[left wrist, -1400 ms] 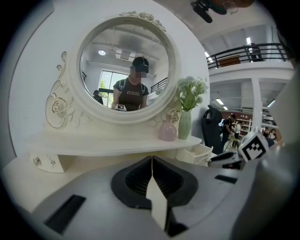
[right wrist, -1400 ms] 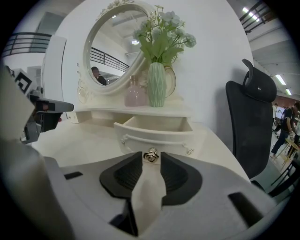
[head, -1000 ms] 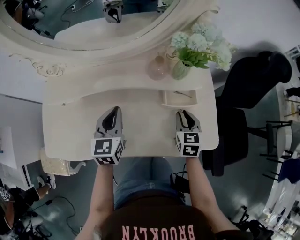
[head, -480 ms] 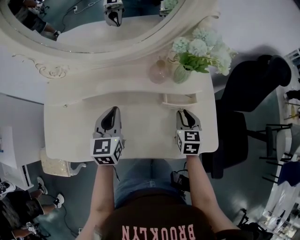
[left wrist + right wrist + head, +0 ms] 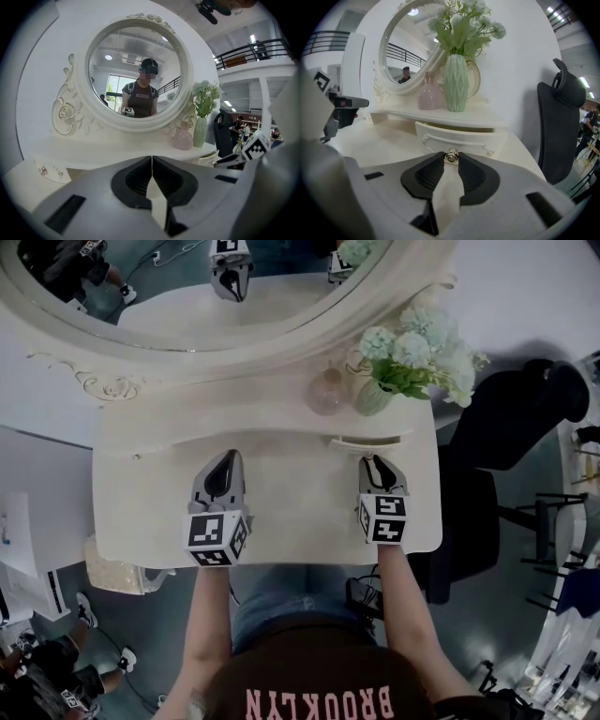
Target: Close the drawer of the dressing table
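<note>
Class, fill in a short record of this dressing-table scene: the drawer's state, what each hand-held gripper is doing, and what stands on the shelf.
Drawer: slightly open, front standing out from under the shelf
Right hand-held gripper: jaws closed on the drawer knob
Left hand-held gripper: jaws together, empty, over the tabletop
On the shelf: green vase of flowers, pink bottle
Behind: round mirror

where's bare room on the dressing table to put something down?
Free: the lower tabletop between the left gripper and right gripper, and left of the left gripper; also the left half of the shelf under the mirror. Crowded: its right end, with pink bottle and vase, and the drawer below, its knob in the right gripper.
</note>
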### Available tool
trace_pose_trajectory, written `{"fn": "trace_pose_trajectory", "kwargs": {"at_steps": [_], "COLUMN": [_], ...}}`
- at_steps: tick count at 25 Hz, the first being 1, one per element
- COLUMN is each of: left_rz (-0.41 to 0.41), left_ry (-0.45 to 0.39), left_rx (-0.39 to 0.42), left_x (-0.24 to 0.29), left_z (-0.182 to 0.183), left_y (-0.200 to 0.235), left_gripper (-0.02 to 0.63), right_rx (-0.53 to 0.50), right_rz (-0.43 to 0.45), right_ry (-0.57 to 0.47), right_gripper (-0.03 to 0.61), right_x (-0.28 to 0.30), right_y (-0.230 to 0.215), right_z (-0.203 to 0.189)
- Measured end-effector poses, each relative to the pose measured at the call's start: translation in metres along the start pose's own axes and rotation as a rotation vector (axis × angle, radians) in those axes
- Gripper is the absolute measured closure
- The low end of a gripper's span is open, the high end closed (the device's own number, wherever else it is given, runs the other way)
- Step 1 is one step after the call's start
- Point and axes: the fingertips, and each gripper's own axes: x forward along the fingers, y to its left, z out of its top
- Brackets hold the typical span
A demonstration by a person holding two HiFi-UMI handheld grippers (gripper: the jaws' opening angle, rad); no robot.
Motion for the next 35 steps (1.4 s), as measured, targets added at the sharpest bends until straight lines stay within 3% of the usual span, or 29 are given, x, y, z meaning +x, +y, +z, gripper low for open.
{"fn": "trace_pose_trajectory", "kwargs": {"at_steps": [30,32,35], "left_rz": [0.024,0.025,0.027], "left_ry": [-0.01,-0.012,-0.017], "left_rx": [-0.004,-0.003,0.0], "left_x": [0.015,0.013,0.007], "left_z": [0.008,0.008,0.008], "left_y": [0.013,0.011,0.006], "left_gripper": [0.609,0.609,0.609], "right_rx": [0.035,0.063,0.074], "right_rz": [-0.016,0.003,0.021], "right_ry": [-0.025,-0.021,-0.032], "right_gripper": [0.482,0.364,0.307], "right_x": [0.032,0.031,0.025], "right_y": [-0.01,-0.01,-0.01], "right_z": [0.019,0.017,0.017]}}
